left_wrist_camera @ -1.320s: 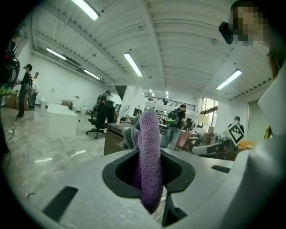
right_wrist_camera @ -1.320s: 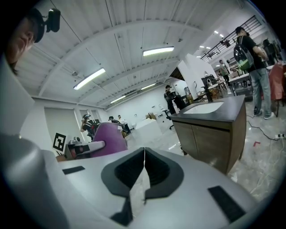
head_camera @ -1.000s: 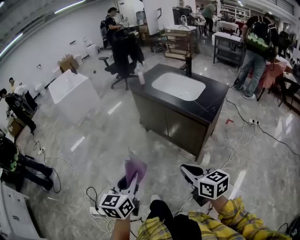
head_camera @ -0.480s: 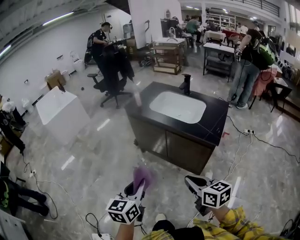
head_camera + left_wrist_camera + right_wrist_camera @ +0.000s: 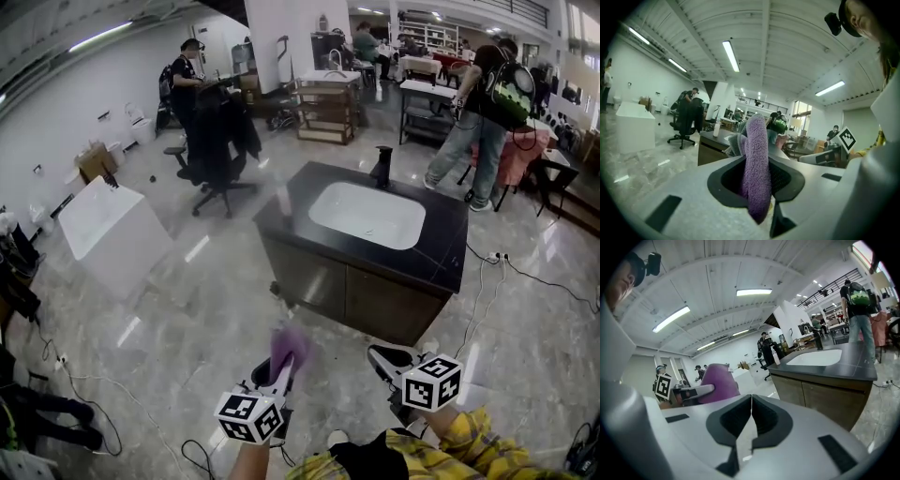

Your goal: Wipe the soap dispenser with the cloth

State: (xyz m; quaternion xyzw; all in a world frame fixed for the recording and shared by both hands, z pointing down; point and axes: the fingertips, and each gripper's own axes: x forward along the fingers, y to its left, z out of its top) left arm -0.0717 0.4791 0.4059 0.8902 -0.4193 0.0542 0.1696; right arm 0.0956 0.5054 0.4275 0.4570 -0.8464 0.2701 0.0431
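Note:
The soap dispenser [image 5: 284, 199], a slim white bottle, stands on the near left corner of the black vanity top [image 5: 441, 255]; it also shows in the left gripper view [image 5: 716, 129] and the right gripper view [image 5: 775, 356]. A purple cloth [image 5: 289, 345] [image 5: 757, 159] is pinched upright in my left gripper [image 5: 281, 364] [image 5: 757, 180], which is shut on it, low in the head view and well short of the vanity. To its right, my right gripper [image 5: 380, 354] [image 5: 751, 413] is shut with nothing between its jaws.
The vanity holds a white basin [image 5: 367, 215] and a black faucet [image 5: 382, 166]. A black office chair [image 5: 217, 141] and a white box [image 5: 108, 230] stand to the left. A person with a green backpack [image 5: 478, 103] stands behind the vanity. Cables [image 5: 487, 272] trail on the floor at right.
Both grippers have been carried forward across the floor, and the vanity now looks nearer and lower in the head view. The cloth stays in the left gripper.

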